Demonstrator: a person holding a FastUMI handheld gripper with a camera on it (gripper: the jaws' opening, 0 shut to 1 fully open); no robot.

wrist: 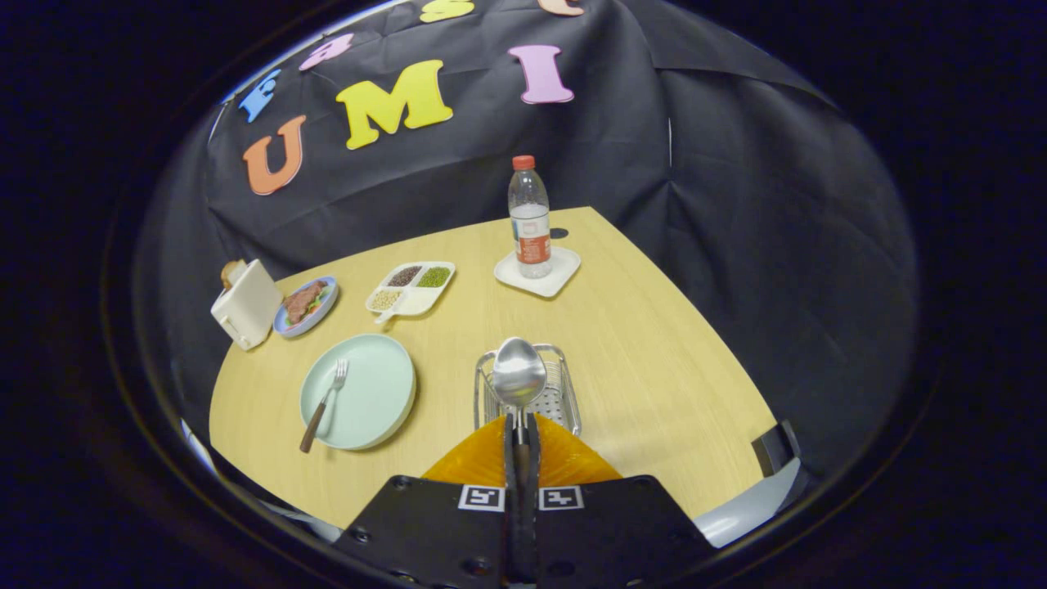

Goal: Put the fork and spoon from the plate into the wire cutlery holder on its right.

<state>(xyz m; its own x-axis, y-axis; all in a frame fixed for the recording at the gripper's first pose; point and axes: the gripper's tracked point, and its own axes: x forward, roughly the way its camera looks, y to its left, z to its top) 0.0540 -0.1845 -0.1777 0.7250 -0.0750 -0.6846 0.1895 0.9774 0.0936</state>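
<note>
With the gripper (521, 438) clamped on the spoon (519, 375) handle above the holder (564, 393), lower it straight in before releasing; the fork (325, 402) waits on the plate (380, 393) at nine o'clock.

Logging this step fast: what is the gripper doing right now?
Gripper: shut on the spoon handle, bowl held over the wire cutlery holder. The fork lies on the plate.

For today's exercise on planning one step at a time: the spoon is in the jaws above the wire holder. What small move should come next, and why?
Probably lower the spoon straight down into the wire cutlery holder, then open. The gripper is shut on its handle, the bowl hangs over the holder, and the fork waits on the plate.
</note>
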